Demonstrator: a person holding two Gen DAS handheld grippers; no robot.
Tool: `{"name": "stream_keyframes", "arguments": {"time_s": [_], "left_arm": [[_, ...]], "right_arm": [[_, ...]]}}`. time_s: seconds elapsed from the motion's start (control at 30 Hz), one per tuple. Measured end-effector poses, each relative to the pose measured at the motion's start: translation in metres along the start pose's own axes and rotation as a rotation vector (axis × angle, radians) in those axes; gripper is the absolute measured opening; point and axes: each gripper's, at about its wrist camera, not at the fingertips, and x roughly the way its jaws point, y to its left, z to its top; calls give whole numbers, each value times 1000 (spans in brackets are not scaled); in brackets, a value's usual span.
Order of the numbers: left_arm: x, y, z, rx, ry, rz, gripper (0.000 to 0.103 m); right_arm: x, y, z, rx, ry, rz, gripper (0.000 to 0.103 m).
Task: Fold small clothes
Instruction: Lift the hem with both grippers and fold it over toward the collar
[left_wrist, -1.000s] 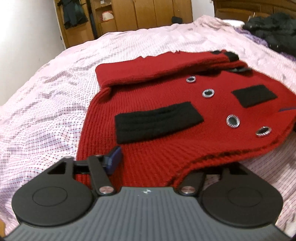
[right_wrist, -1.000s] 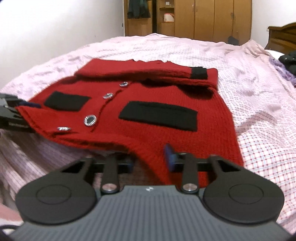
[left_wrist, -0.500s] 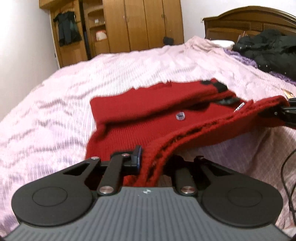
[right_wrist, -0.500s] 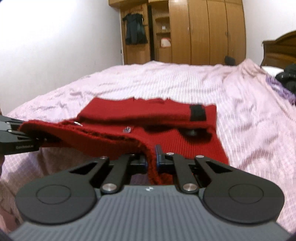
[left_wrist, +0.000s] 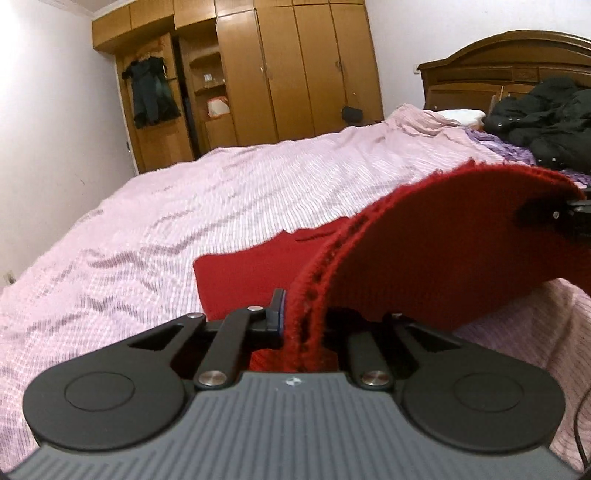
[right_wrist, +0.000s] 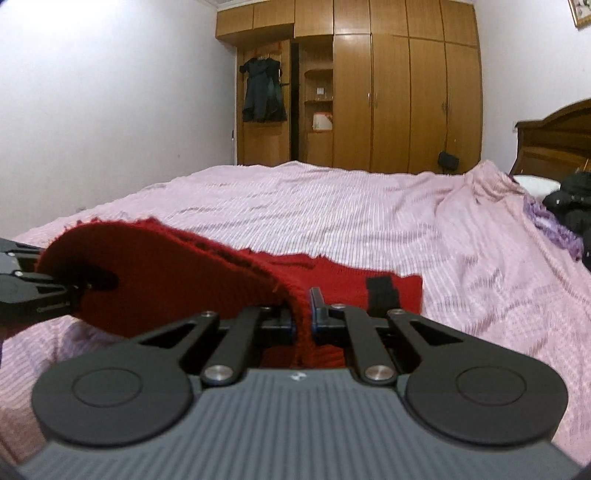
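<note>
Pink checked bedspread (left_wrist: 229, 206) across a wide bed, serving as the folding surface, with a wooden wardrobe (right_wrist: 388, 99) at the far wall and a carved headboard (left_wrist: 506, 70) to the right. Dark heap of clothing (left_wrist: 546, 118) piled near the headboard, well apart from the work. Red knitted cardigan (left_wrist: 436, 240) in the middle of the bed, its far part flat on the bedspread, its near hem raised clear into a broad arc, likely so the lower half can be carried over the upper half in one fold. Black cuff band (right_wrist: 382, 291) showing on the sleeve laid across the flat part. Left gripper (left_wrist: 303, 325) clamped on one end of the raised hem, right gripper (right_wrist: 303, 314) clamped on the other end, each visible at the edge of the other's view; spaced this way probably to keep the hem taut and the fold line straight. Thick ribbed knit bunched between each pair of pads, so a firm hold looks plausible.
</note>
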Motion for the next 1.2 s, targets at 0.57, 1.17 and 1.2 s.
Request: {"name": "stream_keyframes", "arguments": {"time_s": [0.57,1.17,1.2], "left_arm": [[67,8,75,63,-117,69,9],[237,21,61,49,118,63,10],[243,23,59,46,130,58,11]], "right_arm": [[63,-10,49,-55,-114,-98,9],[205,-19,22,-40,64,-149,10],[211,-20,18,-38,83,-148,10]]}}
